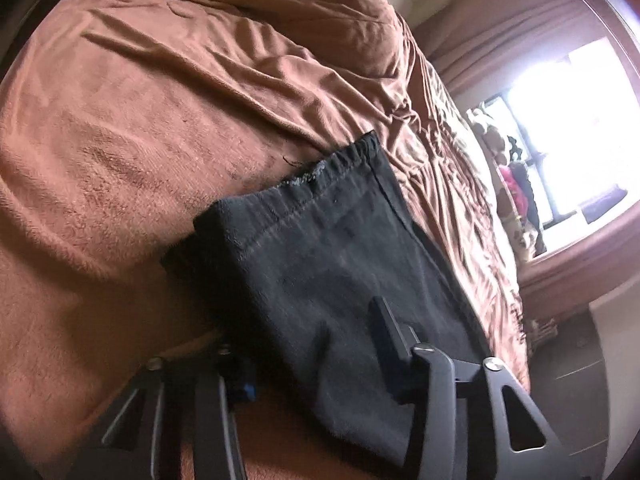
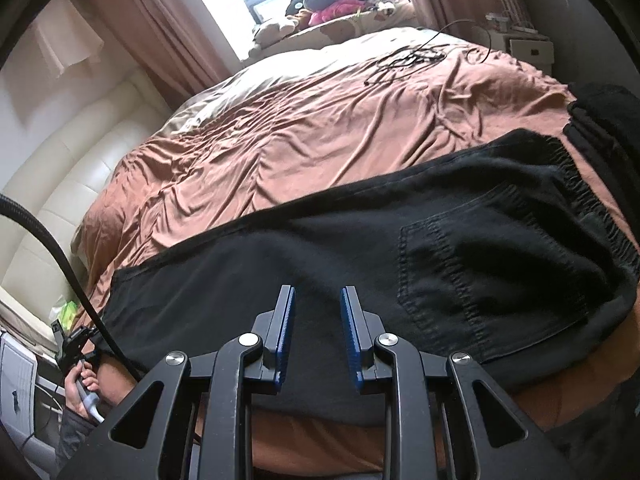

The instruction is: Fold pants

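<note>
Black pants (image 1: 320,248) lie flat on a brown bedspread (image 1: 160,120). One end of them, with a frayed hem, sits in my left gripper (image 1: 300,324). Its right finger (image 1: 384,320) rests on top of the cloth and its left one is mostly hidden at the cloth's edge. The jaws stand well apart. In the right wrist view the pants (image 2: 360,240) stretch across the bed, with the back pocket (image 2: 480,280) and elastic waistband (image 2: 592,200) at right. My right gripper (image 2: 318,320) hovers over the middle of them, its blue pads a little apart with nothing pinched. A hand holds the left gripper (image 2: 74,342) at the far left.
The bedspread (image 2: 320,120) is wrinkled and has a tangled black cable (image 2: 420,54) at its far side. A cream padded headboard (image 2: 60,180) stands at left. Stuffed toys (image 2: 340,8) line the window sill, and a white nightstand (image 2: 528,48) is at the back right.
</note>
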Demonstrator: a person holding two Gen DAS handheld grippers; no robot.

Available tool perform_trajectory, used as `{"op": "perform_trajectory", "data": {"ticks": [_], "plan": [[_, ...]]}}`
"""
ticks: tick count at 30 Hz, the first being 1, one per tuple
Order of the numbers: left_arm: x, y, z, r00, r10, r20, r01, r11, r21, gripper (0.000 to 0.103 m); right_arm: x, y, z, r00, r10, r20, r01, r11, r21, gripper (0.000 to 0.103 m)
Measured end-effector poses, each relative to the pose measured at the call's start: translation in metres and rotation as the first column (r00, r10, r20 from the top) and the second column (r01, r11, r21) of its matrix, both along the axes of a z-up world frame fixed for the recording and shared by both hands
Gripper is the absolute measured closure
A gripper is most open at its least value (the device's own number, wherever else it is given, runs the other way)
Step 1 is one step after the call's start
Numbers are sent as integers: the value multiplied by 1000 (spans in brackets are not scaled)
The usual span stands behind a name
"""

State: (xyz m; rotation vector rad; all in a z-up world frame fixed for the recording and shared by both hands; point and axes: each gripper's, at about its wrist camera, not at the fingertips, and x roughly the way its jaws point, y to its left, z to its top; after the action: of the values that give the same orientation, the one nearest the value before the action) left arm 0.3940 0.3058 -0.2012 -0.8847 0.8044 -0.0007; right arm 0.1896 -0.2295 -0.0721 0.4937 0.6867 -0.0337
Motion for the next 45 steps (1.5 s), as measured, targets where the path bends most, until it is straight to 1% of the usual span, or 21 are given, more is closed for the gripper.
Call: {"op": "perform_trajectory", "data": {"ticks": [1, 2, 3, 4, 5, 8, 11, 14, 22, 24, 26, 28, 29, 33, 34, 35, 37, 40, 43, 45], "plan": [[0, 2, 0, 1000, 4, 7, -4, 1000, -12, 64, 2, 1, -2, 1000, 3, -7, -3, 1000, 4, 82], [0, 3, 1, 1000, 8, 20, -8, 1000, -24, 74, 5, 2, -4, 1000, 8, -13, -8, 1000, 9, 82], [-3, 5, 4, 999, 14, 44, -13, 999, -36, 78, 7, 4, -5, 1000, 11, -17, -11, 1000, 11, 82], [-4, 6, 7, 999, 18, 51, -16, 999, -31, 90, 8, 6, -7, 1000, 15, -23, -15, 1000, 11, 82], [-4, 6, 10, 999, 18, 51, -17, 1000, -23, 97, 11, 9, -8, 999, 24, -32, -23, 1000, 10, 82], [-5, 4, 23, 997, 0, 78, 1, 1000, -14, 99, 17, 15, -9, 998, 44, -47, -44, 999, 8, 82], [-6, -2, 44, 992, -18, 126, 17, 1000, 10, 99, 24, 22, -11, 996, 70, -54, -69, 997, 16, 82], [-5, -12, 71, 984, -39, 172, 32, 999, 43, 99, 36, 32, -14, 992, 105, -70, -104, 994, 16, 82], [7, -39, 131, 965, -94, 245, 75, 994, 85, 99, 64, 54, -27, 970, 220, -108, -215, 975, 49, 83], [10, -47, 147, 958, -115, 263, 91, 991, 102, 99, 71, 59, -32, 964, 239, -117, -233, 971, 62, 87], [12, -54, 158, 951, -133, 278, 105, 988, 113, 99, 77, 62, -37, 959, 253, -131, -243, 966, 86, 88], [12, -62, 172, 944, -148, 294, 117, 986, 122, 99, 84, 67, -43, 953, 270, -141, -257, 961, 102, 92], [12, -67, 180, 939, -158, 304, 124, 984, 129, 99, 88, 68, -45, 950, 276, -145, -261, 959, 114, 92], [14, -83, 204, 926, -181, 331, 142, 980, 139, 99, 104, 77, -56, 935, 317, -161, -295, 944, 147, 99], [14, -86, 210, 922, -187, 338, 146, 979, 143, 99, 108, 79, -59, 930, 329, -164, -305, 939, 157, 102], [15, -89, 215, 920, -191, 344, 148, 978, 146, 99, 112, 81, -63, 924, 343, -169, -317, 934, 163, 103], [15, -96, 226, 912, -201, 358, 155, 976, 152, 99, 115, 84, -69, 916, 359, -181, -329, 928, 174, 103], [16, -105, 240, 905, -212, 370, 161, 973, 165, 99, 124, 89, -82, 890, 399, -219, -354, 909, 218, 103], [18, -111, 247, 902, -217, 373, 165, 972, 167, 99, 134, 93, -98, 868, 422, -261, -365, 900, 239, 103], [19, -114, 249, 902, -220, 372, 168, 971, 169, 99, 142, 91, -105, 864, 423, -273, -360, 898, 254, 103]]}}
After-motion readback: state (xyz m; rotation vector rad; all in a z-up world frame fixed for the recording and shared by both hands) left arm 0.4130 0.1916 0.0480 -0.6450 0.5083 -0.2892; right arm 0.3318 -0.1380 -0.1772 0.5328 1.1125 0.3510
